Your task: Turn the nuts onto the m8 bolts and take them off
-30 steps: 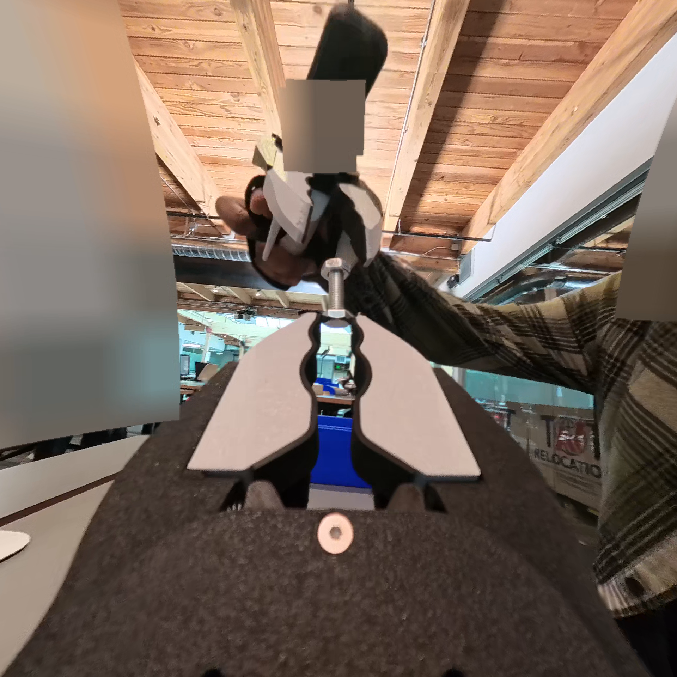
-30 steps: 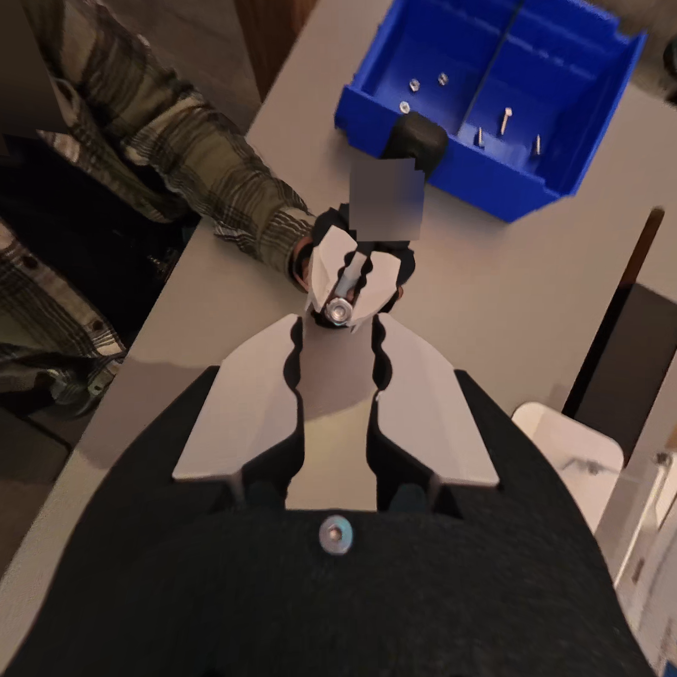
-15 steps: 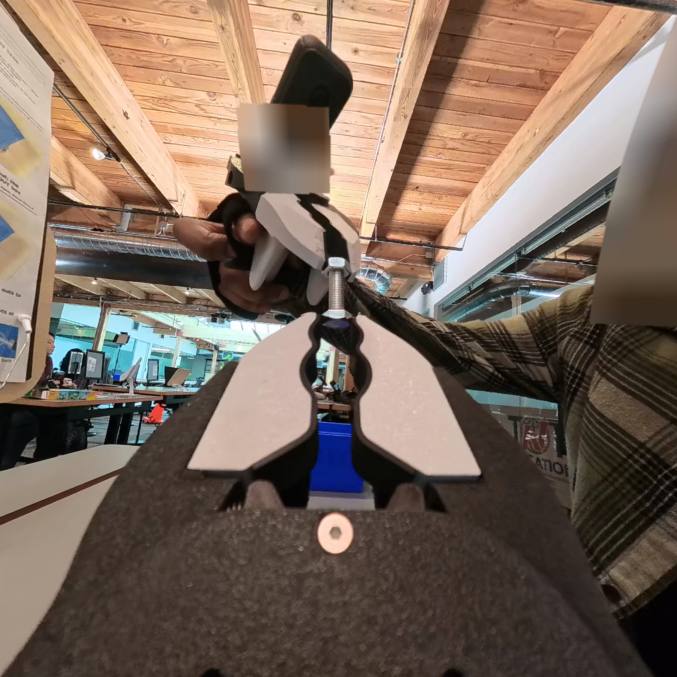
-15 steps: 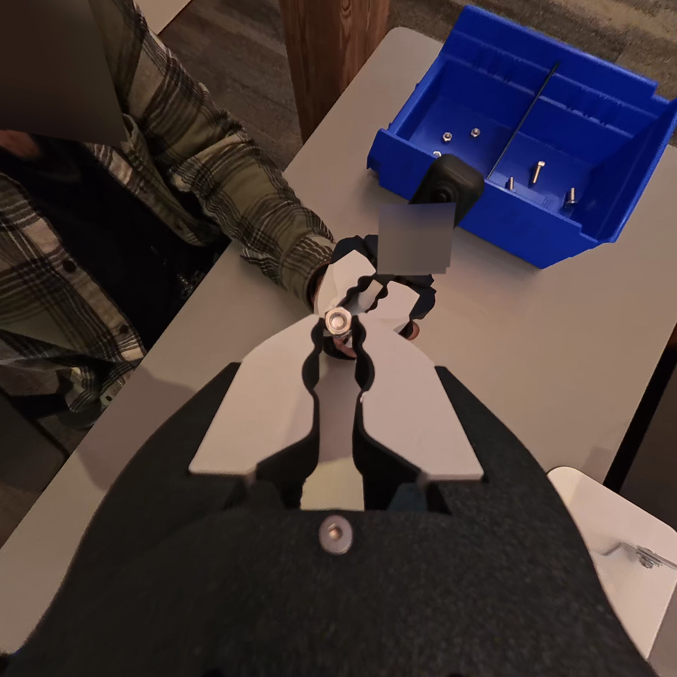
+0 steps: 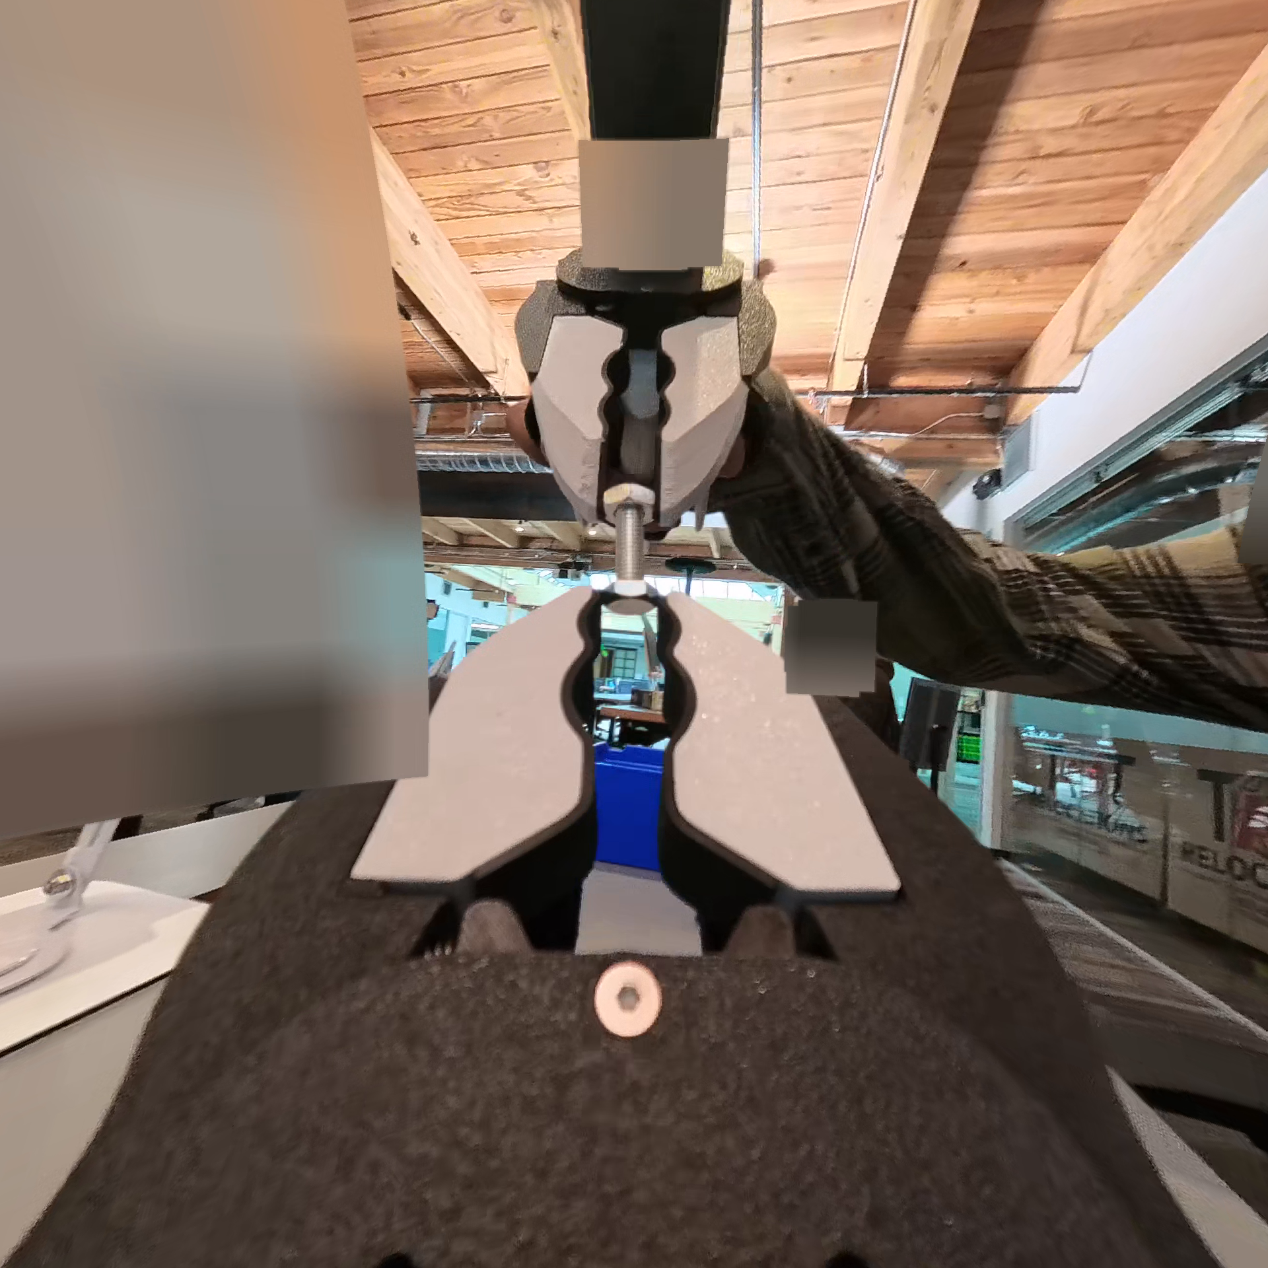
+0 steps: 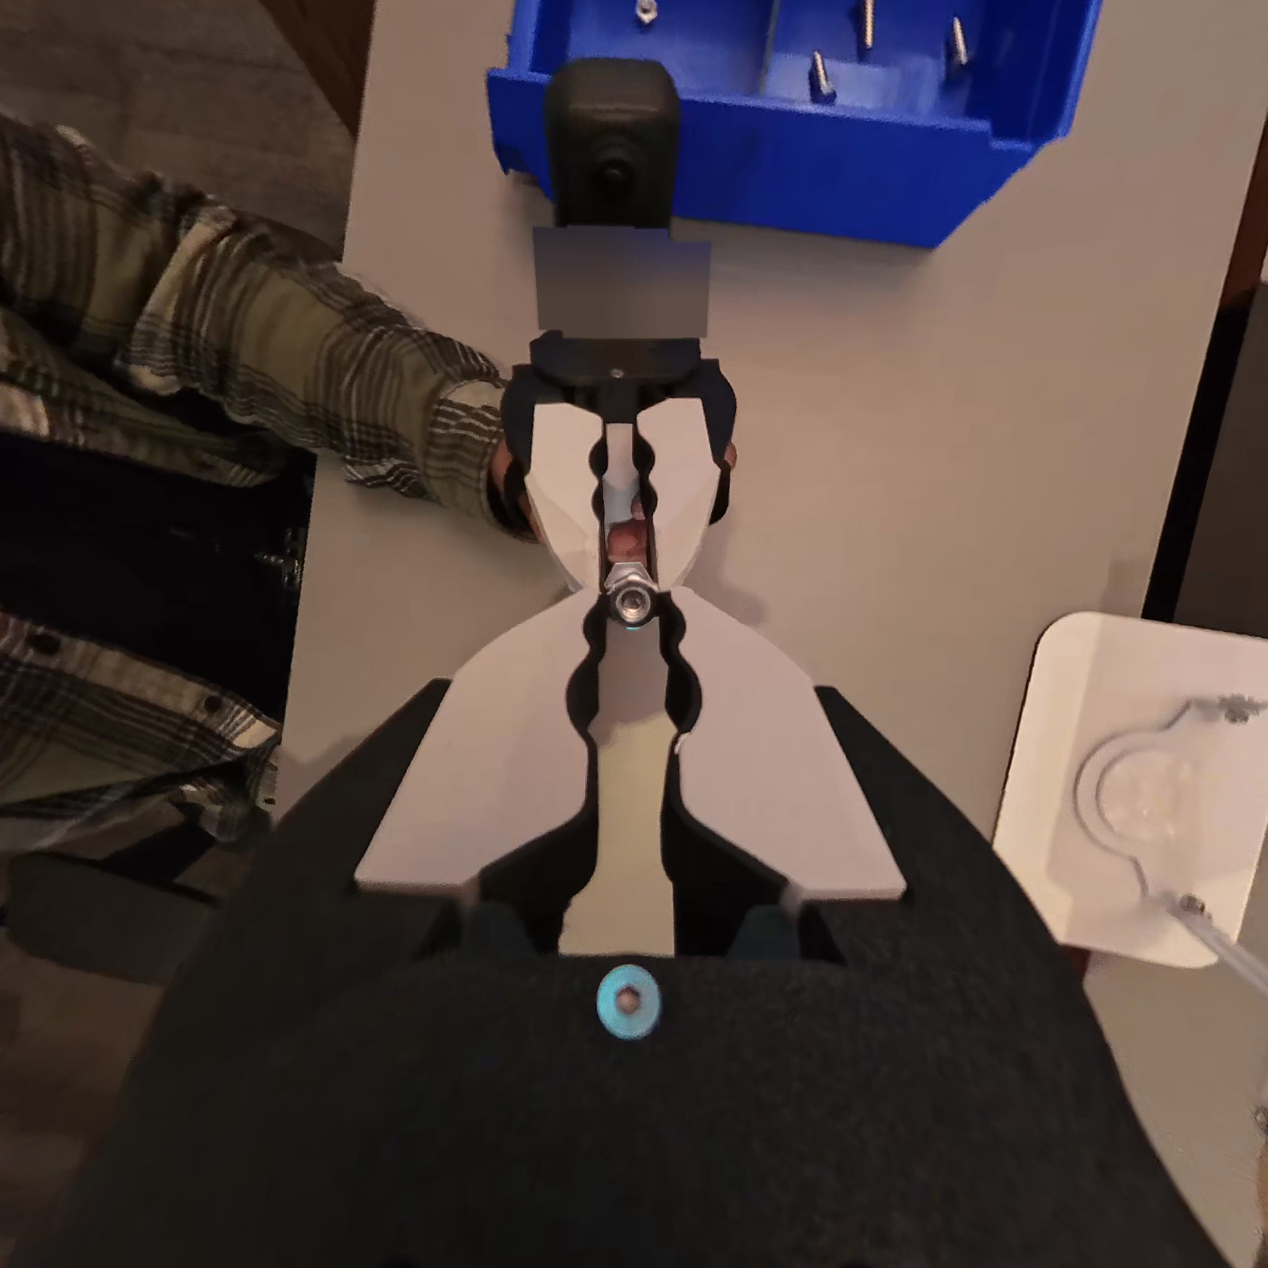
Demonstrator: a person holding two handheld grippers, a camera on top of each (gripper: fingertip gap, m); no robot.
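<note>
A silver M8 bolt stands upright between the two grippers, above the grey table. My left gripper is shut on the bolt's hex head from below. My right gripper is shut on the nut at the bolt's top end. In the left wrist view the right gripper points down from above, with the nut between its tips. In the right wrist view the left gripper faces me and holds the bolt head. The threaded shaft between head and nut is bare.
A blue two-compartment bin sits at the table's far end, with loose bolts in the right compartment and a nut in the left. A white tray lies at the right. A person's plaid sleeve reaches in from the left. Left and right tips are no more than a few centimetres apart.
My right gripper was open near the bolt's top a second ago. It shut on the nut and then rotated around the bolt. The left gripper kept its hold on the bolt head.
</note>
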